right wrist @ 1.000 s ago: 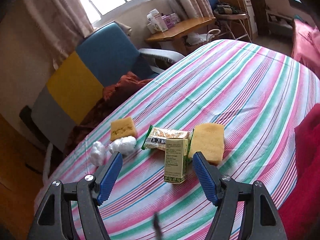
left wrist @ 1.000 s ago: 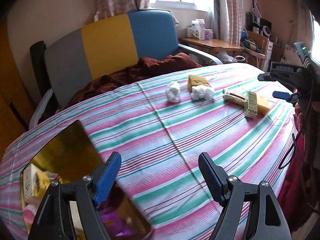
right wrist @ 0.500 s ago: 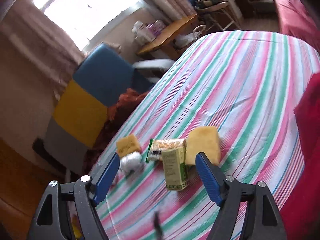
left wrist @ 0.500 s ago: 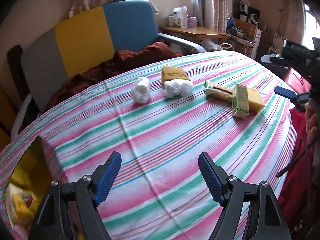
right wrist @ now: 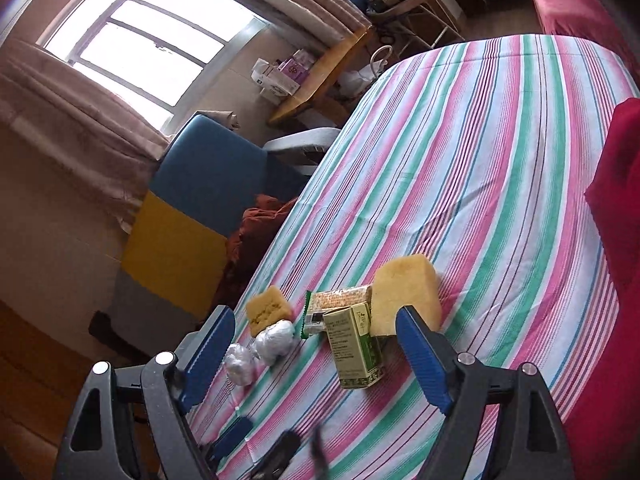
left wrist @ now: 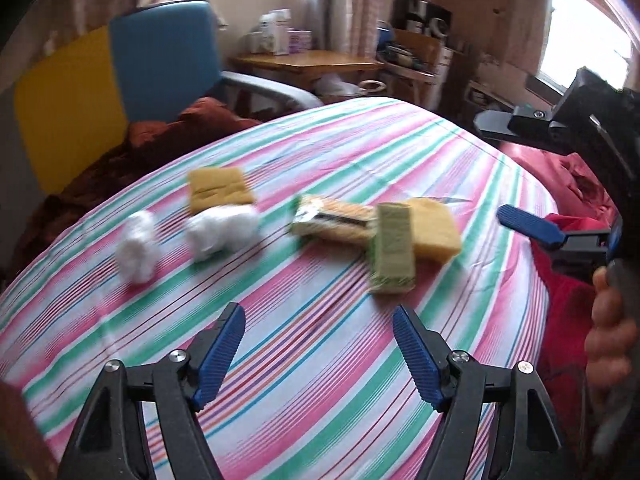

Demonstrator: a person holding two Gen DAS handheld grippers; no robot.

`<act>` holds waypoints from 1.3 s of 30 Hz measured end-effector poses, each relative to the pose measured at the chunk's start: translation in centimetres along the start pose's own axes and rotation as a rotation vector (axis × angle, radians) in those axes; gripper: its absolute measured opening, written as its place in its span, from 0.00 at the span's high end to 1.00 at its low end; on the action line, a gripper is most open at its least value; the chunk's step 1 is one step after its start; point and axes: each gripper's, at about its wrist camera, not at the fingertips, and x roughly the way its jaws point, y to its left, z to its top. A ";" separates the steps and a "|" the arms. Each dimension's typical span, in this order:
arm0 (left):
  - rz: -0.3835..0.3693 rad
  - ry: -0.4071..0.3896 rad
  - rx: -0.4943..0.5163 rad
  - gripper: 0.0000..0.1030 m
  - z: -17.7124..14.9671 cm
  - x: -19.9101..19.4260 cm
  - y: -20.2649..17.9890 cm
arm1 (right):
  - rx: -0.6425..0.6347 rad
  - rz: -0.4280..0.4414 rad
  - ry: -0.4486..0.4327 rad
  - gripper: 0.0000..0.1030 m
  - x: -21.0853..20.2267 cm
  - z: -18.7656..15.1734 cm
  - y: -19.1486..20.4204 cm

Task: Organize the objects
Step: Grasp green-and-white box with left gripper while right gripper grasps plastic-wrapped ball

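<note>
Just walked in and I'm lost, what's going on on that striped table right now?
A person holds a two-finger tool in each hand over the striped tablecloth, tidying small items. Both the left tool and right tool are open and empty; the left one's jaws have just been closing a little. Still lying loose: a green box, a snack packet, two yellow sponges and two white wads.

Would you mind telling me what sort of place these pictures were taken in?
Most likely a lived-in room at home: a striped tablecloth, a blue and yellow armchair beside it, and a curtained window over a cluttered wooden desk.
</note>
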 end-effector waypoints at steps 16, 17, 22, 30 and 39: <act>-0.120 0.133 0.000 0.71 4.0 9.0 -3.1 | 0.009 0.019 0.025 0.17 0.4 -0.1 -0.2; -0.132 0.128 -0.017 0.71 3.8 8.8 -2.8 | 0.008 0.017 0.023 0.17 0.4 -0.1 -0.2; -0.115 0.129 -0.057 0.71 1.7 6.5 -1.1 | -0.021 -0.011 0.039 0.17 0.8 -0.3 0.3; -0.035 0.137 -0.210 0.71 -5.3 0.4 3.3 | -0.062 -0.065 0.077 0.17 1.6 -0.7 0.6; 0.022 0.099 -0.323 0.71 -9.7 -3.7 6.4 | -0.170 -0.100 0.159 0.17 2.8 -1.7 2.3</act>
